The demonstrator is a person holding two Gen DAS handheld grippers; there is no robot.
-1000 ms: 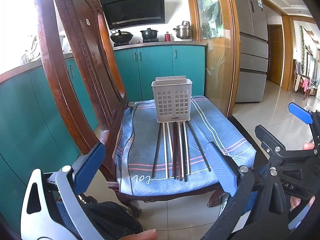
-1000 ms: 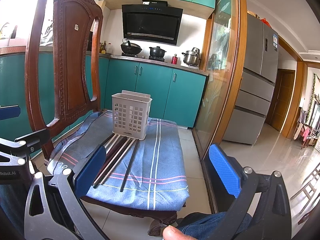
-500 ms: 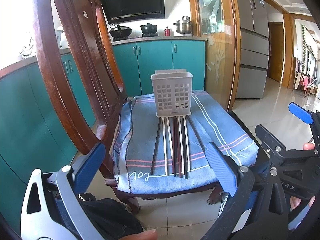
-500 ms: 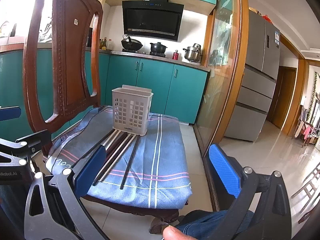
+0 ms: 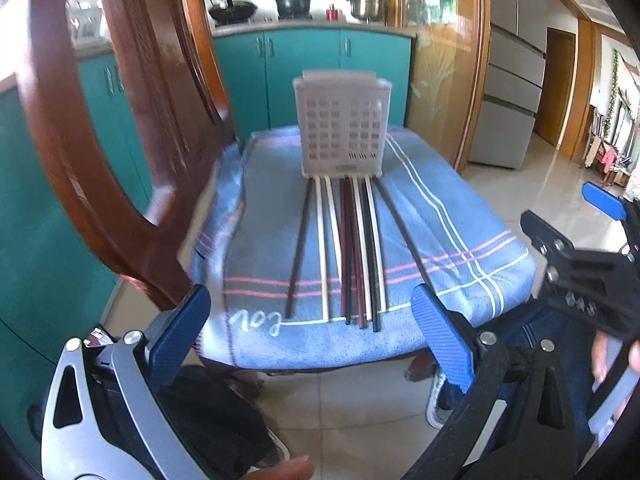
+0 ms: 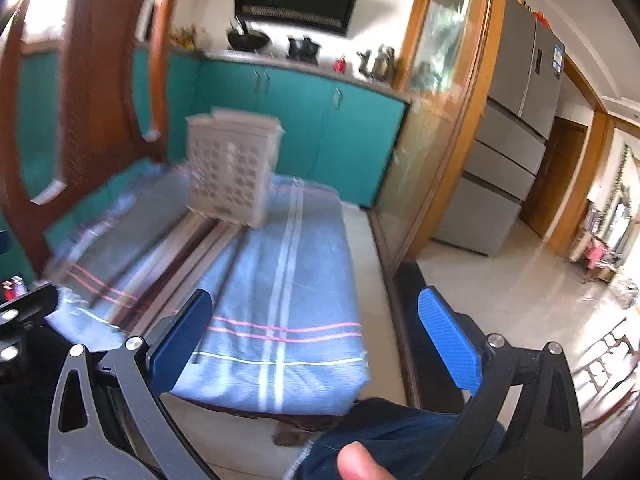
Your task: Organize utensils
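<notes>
The right gripper (image 6: 314,330) hangs over the near edge of a chair seat draped in a blue striped cloth (image 6: 288,280), its blue-padded jaws spread wide with nothing between them. A white perforated utensil basket (image 6: 232,168) stands upright at the cloth's far end. Chopsticks (image 6: 188,252), blurred, lie side by side before it.

Counting the utensils

We see nine chopsticks (image 5: 352,248) at 6 o'clock from one white basket (image 5: 342,124), on one chair (image 5: 80,152).

Blue-padded fingers (image 5: 180,332), dark jeans (image 6: 400,432)
</notes>
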